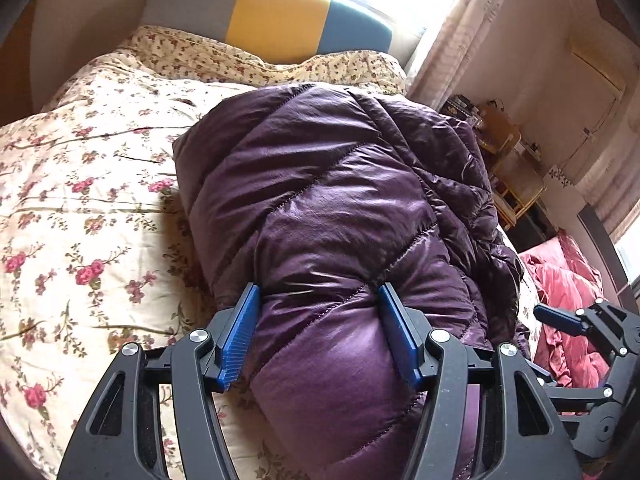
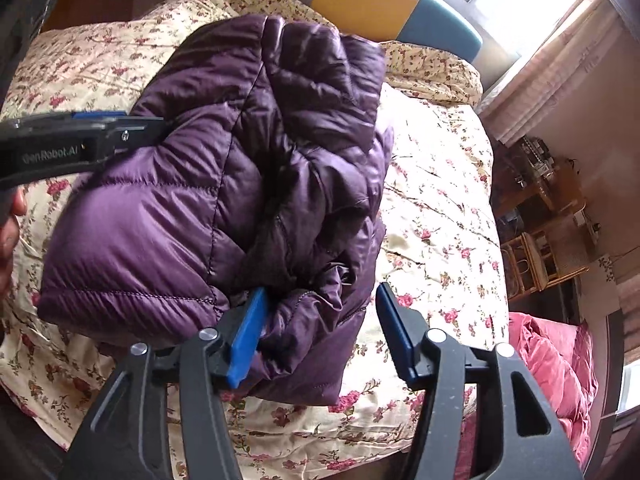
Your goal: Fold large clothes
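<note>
We pin folded purple quilted puffer jacket (image 1: 332, 208) with left gripper (image 1: 320, 328), pads clamped on bundle to stop unfolding; right gripper (image 2: 320, 332) released, jaws spread beside jacket.

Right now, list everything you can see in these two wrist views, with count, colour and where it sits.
Quilted purple puffer jacket: one, glossy purple, folded into a bundle on the bed.
Floral bedspread: one, cream with pink flowers, covering the bed under the jacket.
Padded headboard: one, grey, yellow and blue panels, at the bed's far end.
Crumpled pink quilt: one, pink, beside the bed at lower right.
Rattan shelf: one, tan, by the wall on the right.
Curtain: one, pale pink, beside the window.
Left gripper: one, black with blue pads, squeezing the jacket's near end.
Right gripper: one, same colours, open over the jacket's near corner.
</note>
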Demonstrator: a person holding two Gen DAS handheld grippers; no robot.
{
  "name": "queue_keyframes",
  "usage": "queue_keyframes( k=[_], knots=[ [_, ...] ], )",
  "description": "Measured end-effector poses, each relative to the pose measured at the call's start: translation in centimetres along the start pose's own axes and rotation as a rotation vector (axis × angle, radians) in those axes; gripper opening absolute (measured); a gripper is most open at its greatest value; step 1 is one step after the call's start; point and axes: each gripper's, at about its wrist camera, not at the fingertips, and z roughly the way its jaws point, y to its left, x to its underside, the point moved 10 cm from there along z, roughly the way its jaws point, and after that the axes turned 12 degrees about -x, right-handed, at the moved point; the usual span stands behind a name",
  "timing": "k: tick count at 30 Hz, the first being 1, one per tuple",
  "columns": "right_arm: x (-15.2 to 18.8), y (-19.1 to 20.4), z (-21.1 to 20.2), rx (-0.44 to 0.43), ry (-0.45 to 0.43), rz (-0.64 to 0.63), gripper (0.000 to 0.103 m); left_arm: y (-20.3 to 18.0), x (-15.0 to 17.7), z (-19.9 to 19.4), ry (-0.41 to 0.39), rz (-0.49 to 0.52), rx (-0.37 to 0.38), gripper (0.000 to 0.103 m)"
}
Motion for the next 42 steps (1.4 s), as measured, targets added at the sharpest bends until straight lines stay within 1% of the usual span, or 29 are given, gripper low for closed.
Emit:
queue_keyframes(
  k=[4, 6, 12, 16, 17, 19, 20, 21, 23, 24, 30, 37, 42],
  knots=[
    [-1.2, -0.4, -1.5, 0.011, -0.033, 0.019, 0.057, 0.7, -0.4, -0.6, -0.011, -0.033, -0.014, 0.06],
    [-1.4, 0.5, -2.2, 0.021, -0.046, 0.02, 0.055, 1.0, -0.5, -0.9, -0.014, -0.047, -0.022, 0.06],
    [-2.5, 1.1, -3.3, 0.035, -0.068, 0.04, 0.053, 1.7, -0.8, -1.4, -0.022, -0.069, -0.045, 0.06],
    [-3.3, 1.1, -3.9, 0.056, -0.09, 0.055, 0.053, 2.1, -0.4, -1.6, -0.015, -0.082, -0.073, 0.06],
    [-3.5, 0.9, -3.9, 0.058, -0.095, 0.065, 0.053, 2.3, -0.2, -1.9, -0.016, -0.094, -0.09, 0.06],
    [-4.0, 0.8, -3.9, 0.064, -0.106, 0.083, 0.048, 2.7, 0.3, -2.3, -0.017, -0.12, -0.109, 0.06],
    [-4.1, 0.8, -3.8, 0.067, -0.109, 0.101, 0.042, 2.8, 0.6, -2.5, -0.015, -0.133, -0.111, 0.06],
    [-4.3, 0.8, -3.5, 0.064, -0.108, 0.12, 0.038, 2.8, 1.1, -2.7, -0.011, -0.147, -0.113, 0.06],
    [-4.5, 0.9, -3.0, 0.065, -0.108, 0.141, 0.034, 2.6, 1.9, -3.3, -0.024, -0.156, -0.124, 0.06],
    [-4.6, 1.0, -2.7, 0.065, -0.107, 0.155, 0.034, 2.5, 2.1, -3.6, -0.032, -0.155, -0.127, 0.06],
    [-4.5, 1.6, -1.0, 0.07, -0.073, 0.158, 0.034, 1.8, 2.9, -3.4, -0.029, -0.146, -0.112, 0.06],
    [-2.8, 1.0, 2.5, 0.081, 0.011, 0.163, 0.033, 1.3, 3.6, -2.1, 0.005, -0.153, -0.074, 0.06],
    [-1.1, 0.9, 4.5, 0.081, 0.051, 0.172, 0.033, 0.1, 4.2, -1.1, 0.007, -0.115, -0.06, 0.06]
  ],
)
